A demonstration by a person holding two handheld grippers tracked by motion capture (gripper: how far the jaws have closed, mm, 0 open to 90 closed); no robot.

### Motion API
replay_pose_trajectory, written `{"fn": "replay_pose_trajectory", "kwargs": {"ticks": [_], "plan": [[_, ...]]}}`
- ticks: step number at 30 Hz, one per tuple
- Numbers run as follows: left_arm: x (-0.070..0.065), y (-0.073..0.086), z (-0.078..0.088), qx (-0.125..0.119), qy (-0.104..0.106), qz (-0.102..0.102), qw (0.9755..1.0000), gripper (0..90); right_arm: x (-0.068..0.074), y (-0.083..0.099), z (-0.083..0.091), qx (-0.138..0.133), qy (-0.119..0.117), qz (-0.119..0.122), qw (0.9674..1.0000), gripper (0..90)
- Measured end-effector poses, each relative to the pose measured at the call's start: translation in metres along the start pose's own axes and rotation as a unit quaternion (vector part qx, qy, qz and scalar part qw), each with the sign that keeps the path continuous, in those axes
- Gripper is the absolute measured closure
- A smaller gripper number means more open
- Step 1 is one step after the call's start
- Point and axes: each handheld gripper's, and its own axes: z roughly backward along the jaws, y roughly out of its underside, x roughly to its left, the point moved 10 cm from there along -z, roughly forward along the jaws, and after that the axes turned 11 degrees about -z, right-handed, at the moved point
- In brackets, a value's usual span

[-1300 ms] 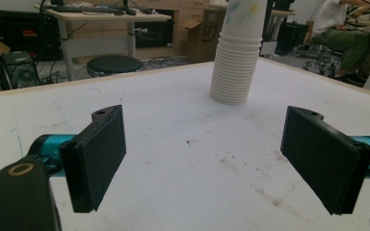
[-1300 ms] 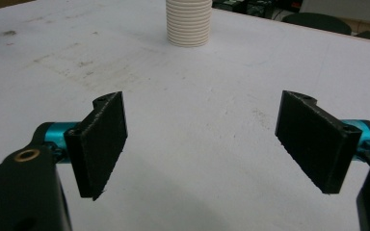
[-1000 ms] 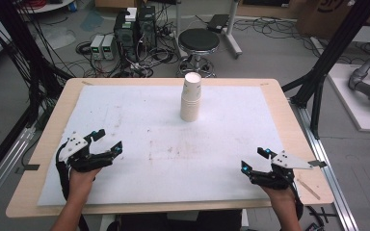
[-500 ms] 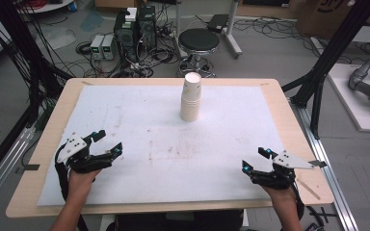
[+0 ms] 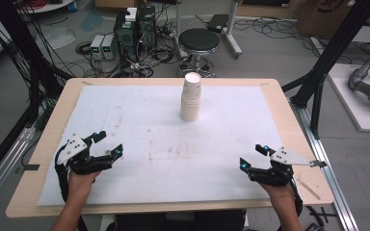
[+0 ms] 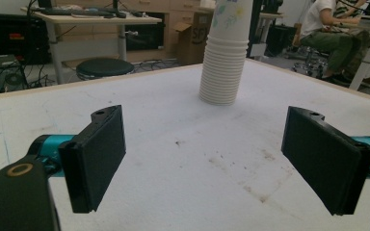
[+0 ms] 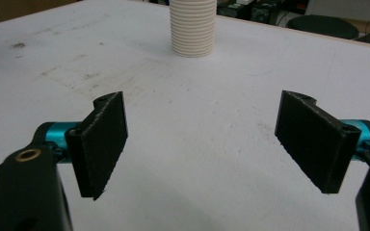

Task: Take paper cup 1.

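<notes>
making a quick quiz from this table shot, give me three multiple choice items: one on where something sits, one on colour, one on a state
1. Where does the stack of paper cups stand?
A. far middle of the table
B. near left corner
C. between one gripper's jaws

2. What colour is the mat on the table?
A. white
B. green
C. black

3. How do the jaws of the left hand-held gripper and right hand-held gripper stand?
A. both shut
B. both open, holding nothing
C. one shut on a cup

Answers: A, it stands beyond both grippers; A, a stained white sheet; B, bare mat shows between both jaw pairs.

One stack of paper cups [image 5: 191, 97], two grippers, one white mat [image 5: 139, 125], one table [image 5: 48, 125], one stool [image 5: 199, 41]
</notes>
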Motion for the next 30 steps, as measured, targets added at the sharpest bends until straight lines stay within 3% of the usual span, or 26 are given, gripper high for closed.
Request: {"fn": "replay_pose_trajectory", "kwargs": {"ticks": [10, 18, 30], "plan": [[0.0, -0.001, 0.0, -0.003, 0.001, 0.005, 1.0, 15.6, 0.014, -0.03, -0.015, 0.008, -0.022, 0.019, 0.9995, 19.3], [0.0, 0.002, -0.001, -0.001, 0.01, 0.015, 0.9998, 15.7, 0.03, -0.079, -0.037, 0.011, -0.047, 0.045, 0.9978, 19.3], [-0.003, 0.003, -0.002, 0.001, 0.017, 0.016, 0.9997, 15.7, 0.041, -0.116, -0.069, 0.031, -0.06, 0.06, 0.9959, 19.4]]}}
